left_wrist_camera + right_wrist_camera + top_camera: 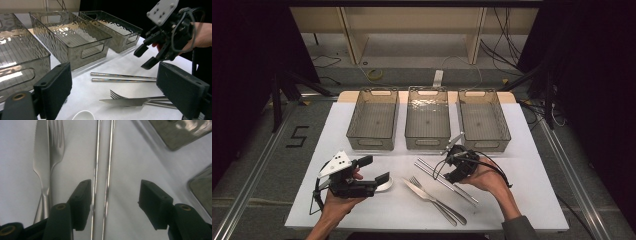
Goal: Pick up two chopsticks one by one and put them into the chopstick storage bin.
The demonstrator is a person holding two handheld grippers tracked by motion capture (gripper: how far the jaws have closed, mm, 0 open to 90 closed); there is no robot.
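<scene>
Two metal chopsticks (444, 181) (122, 77) lie side by side on the white table cover, right of centre. My right gripper (451, 167) (146, 58) (115, 185) hovers just over their far end with its jaws apart. In the right gripper view both chopsticks (108, 157) run up between the jaws, the left one close to the left pad, and neither is pinched. A knife (422, 192) (41, 157) and a fork (437, 200) (55, 145) lie crossed to their left. My left gripper (374, 170) (113, 68) rests open and empty at the front left.
Three clear smoky bins stand in a row at the back: left (371, 143), middle (427, 142), right (487, 142). A pale rounded piece, perhaps a spoon bowl (384, 186) (83, 115), lies by the left gripper. The table's front edge (412, 227) is near both hands.
</scene>
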